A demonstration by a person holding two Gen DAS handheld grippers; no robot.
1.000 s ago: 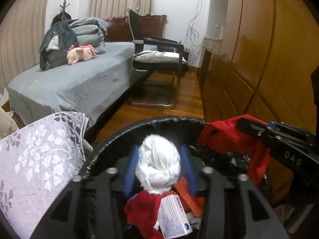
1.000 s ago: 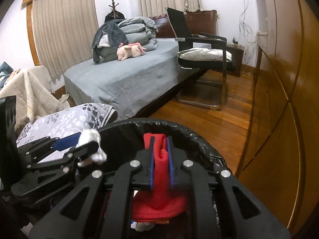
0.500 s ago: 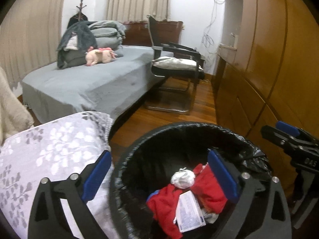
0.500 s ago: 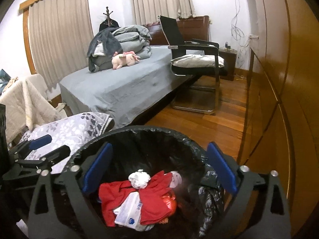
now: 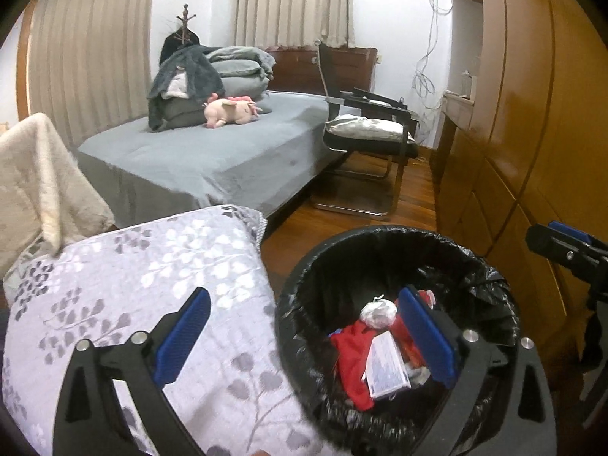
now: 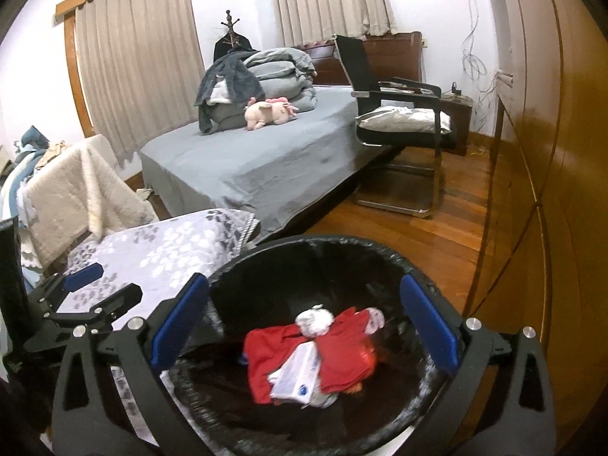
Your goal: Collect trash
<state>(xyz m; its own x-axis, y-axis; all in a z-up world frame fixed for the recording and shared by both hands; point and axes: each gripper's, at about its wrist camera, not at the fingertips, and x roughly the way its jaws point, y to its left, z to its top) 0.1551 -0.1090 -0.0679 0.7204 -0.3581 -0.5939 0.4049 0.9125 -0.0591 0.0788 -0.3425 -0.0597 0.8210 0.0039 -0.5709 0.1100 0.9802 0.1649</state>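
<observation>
Both the left gripper (image 5: 300, 342) and right gripper (image 6: 302, 332) gape empty; the red cloth (image 6: 266, 349) and paper wad (image 6: 313, 321) in the bin (image 6: 266, 262) look soft, light, pinchable anywhere; the carton (image 6: 296, 374) is probably crushable.

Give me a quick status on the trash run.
Left gripper open, empty. Right gripper open, empty. White wad and red cloth lie in the bin. Nothing in the way.

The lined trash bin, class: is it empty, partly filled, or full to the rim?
Partly filled. In the trash bin, red cloth, a white wad and a small box lie low, with bare black liner wall above.
</observation>
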